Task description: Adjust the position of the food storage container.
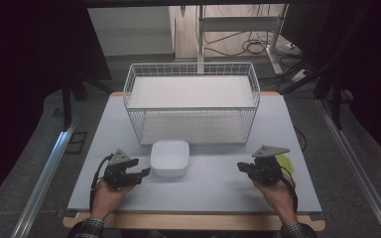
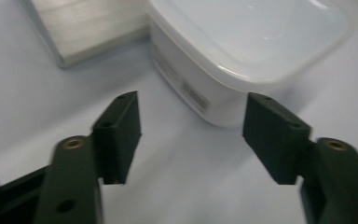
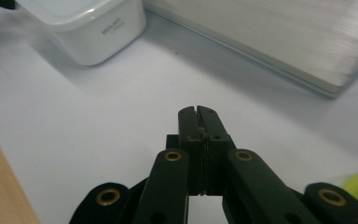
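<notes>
Right gripper [image 3: 199,111] nearest, jaws clenched together on nothing, resting low over table [image 1: 213,191], well apart from work.

Green thing [image 1: 285,161] just beside right hand [image 1: 278,191]; careless sweep could knock it.

Left gripper [image 2: 191,126] jaws apart, nothing between them, pads not on anything.

White container [image 1: 169,157] just beyond left jaws, mid-table, corner facing them.

Risk: jaws look narrow for container; closing on rounded corner likely slips or shoves it.

Wire basket [image 1: 192,101] just behind container; push forward could jam it against basket.

White lidded plastic container [image 1: 169,157], square with rounded corners, upright on the table, lower centre of frame, just below the wire basket [image 1: 192,101].
</notes>
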`<state>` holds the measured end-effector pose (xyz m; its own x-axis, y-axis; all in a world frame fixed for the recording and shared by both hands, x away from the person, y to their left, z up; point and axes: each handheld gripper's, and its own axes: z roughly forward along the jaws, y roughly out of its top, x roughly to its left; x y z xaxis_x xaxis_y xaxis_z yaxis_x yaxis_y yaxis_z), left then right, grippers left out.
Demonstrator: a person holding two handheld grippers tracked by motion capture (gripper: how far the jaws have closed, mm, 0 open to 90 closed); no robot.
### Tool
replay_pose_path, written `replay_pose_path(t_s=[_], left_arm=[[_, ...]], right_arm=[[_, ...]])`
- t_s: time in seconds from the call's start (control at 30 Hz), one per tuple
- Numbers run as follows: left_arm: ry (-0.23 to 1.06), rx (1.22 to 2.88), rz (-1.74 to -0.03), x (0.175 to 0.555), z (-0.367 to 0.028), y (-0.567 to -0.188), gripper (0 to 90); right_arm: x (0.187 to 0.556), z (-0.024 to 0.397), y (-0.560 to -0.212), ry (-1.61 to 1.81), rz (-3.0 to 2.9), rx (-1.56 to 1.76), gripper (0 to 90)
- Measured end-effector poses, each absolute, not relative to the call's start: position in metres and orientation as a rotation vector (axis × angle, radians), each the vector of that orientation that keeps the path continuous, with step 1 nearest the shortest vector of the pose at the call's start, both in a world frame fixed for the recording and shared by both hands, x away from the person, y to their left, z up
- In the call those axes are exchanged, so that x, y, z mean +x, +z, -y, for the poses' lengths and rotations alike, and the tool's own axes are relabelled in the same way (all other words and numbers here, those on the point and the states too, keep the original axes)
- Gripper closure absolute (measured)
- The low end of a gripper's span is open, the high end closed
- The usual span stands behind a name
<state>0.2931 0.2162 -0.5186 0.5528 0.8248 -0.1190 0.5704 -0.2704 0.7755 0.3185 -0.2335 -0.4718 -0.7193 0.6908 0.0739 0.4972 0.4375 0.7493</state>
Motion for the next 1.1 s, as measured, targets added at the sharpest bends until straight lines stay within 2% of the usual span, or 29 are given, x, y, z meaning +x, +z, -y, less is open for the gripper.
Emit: replay_pose_path(t_s=[0.07, 0.1, 0.2, 0.4, 0.7, 0.93, 1.1], left_arm=[[0.396, 1.981, -1.132, 0.297, -0.216, -0.520, 45.2], [0.408, 1.997, -1.139, 0.301, -0.215, -0.522, 51.6], [0.436, 2.030, -1.136, 0.315, -0.210, -0.527, 58.6], [0.462, 2.027, -1.126, 0.330, -0.205, -0.528, 69.3], [0.373, 1.983, -1.104, 0.339, -0.197, -0.527, 83.8], [0.341, 1.994, -1.063, 0.338, -0.182, -0.526, 89.1], [0.297, 1.984, -1.047, 0.339, -0.175, -0.528, 89.3]], right_arm=[[0.320, 0.233, -0.473, 1.178, -2.456, 1.040, 89.4], [0.322, 0.231, -0.473, 1.228, -2.473, 1.067, 89.5], [0.325, 0.227, -0.472, 1.279, -2.490, 1.076, 89.5], [0.330, 0.213, -0.472, 1.243, -2.500, 1.054, 89.6], [0.350, 0.178, -0.482, 1.190, -2.485, 0.995, 89.6], [0.363, 0.159, -0.495, 1.169, -2.505, 0.996, 89.7], [0.371, 0.146, -0.504, 1.143, -2.535, 1.019, 89.6]])
